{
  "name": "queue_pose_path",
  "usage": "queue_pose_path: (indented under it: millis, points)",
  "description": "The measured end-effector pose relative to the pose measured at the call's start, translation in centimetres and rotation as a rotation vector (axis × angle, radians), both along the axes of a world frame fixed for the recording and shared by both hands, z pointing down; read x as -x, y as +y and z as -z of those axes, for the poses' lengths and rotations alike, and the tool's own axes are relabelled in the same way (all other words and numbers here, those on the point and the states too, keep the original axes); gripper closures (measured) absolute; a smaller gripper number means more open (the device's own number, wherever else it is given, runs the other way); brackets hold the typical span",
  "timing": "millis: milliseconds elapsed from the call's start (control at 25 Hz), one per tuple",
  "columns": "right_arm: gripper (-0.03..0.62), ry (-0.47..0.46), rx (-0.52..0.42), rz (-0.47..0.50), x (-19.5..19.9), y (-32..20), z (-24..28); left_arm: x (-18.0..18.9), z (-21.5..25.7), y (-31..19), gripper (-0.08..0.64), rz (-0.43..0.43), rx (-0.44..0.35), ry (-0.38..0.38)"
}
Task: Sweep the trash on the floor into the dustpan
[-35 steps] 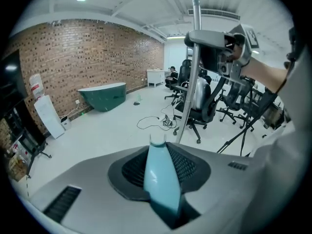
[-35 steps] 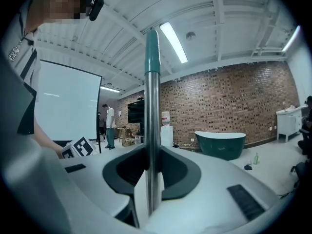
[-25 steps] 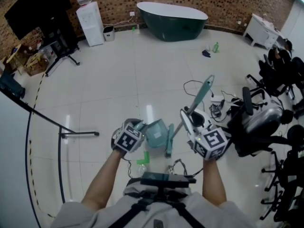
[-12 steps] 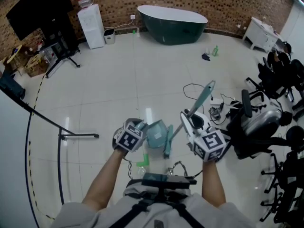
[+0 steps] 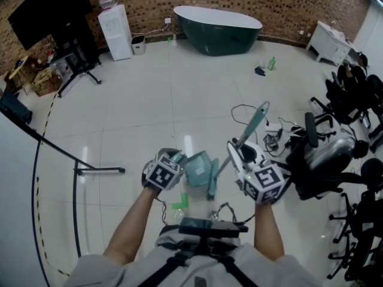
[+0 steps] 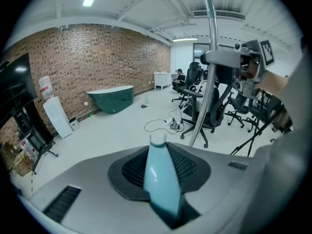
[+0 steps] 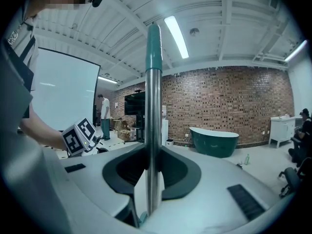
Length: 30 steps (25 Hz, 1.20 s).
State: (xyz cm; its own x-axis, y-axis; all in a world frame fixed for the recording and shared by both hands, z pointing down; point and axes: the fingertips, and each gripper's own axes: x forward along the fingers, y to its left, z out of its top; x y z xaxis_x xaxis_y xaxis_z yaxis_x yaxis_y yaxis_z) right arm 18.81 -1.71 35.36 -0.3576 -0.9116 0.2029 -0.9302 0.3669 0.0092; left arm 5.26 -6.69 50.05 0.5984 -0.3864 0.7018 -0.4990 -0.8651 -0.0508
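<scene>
Head view: a long steel-shafted, teal-tipped broom (image 5: 254, 123) is clamped by the right gripper (image 5: 238, 151). A pale teal plastic dustpan (image 5: 198, 167) is held by its handle in the left gripper (image 5: 178, 159). A small green scrap (image 5: 179, 202) lies just below the left jaws. Sweeping seems unstarted: lower the pan beside it, then brush it in.

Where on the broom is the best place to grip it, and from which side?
Grip the broom on its bare metal shaft, below the teal end, coming from the side with jaws across it. The shaft is thin, round and straight, so it seats between the jaws, as the right gripper holds it.
</scene>
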Motion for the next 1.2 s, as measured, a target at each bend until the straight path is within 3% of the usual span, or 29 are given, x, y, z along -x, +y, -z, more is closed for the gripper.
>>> queue_pose_path:
  millis: [440,640,960,1200]
  points:
    - [0.518,0.010,0.026,-0.019,0.7,-0.4,-1.7,2.5,-1.6,-0.7,0.454,-0.027,0.018,-0.037]
    - [0.520,0.021,0.097,-0.066,1.1,-0.5,-3.9,5.7,-3.9,-1.7,0.454,-0.037,0.040,-0.074]
    - [0.520,0.064,0.167,-0.153,-0.5,-1.2,-9.2,9.7,-8.8,-3.1,0.453,-0.121,0.077,-0.144]
    - [0.520,0.066,0.225,-0.185,-2.7,-2.2,-14.3,11.9,-12.3,-4.5,0.453,-0.118,0.099,-0.210]
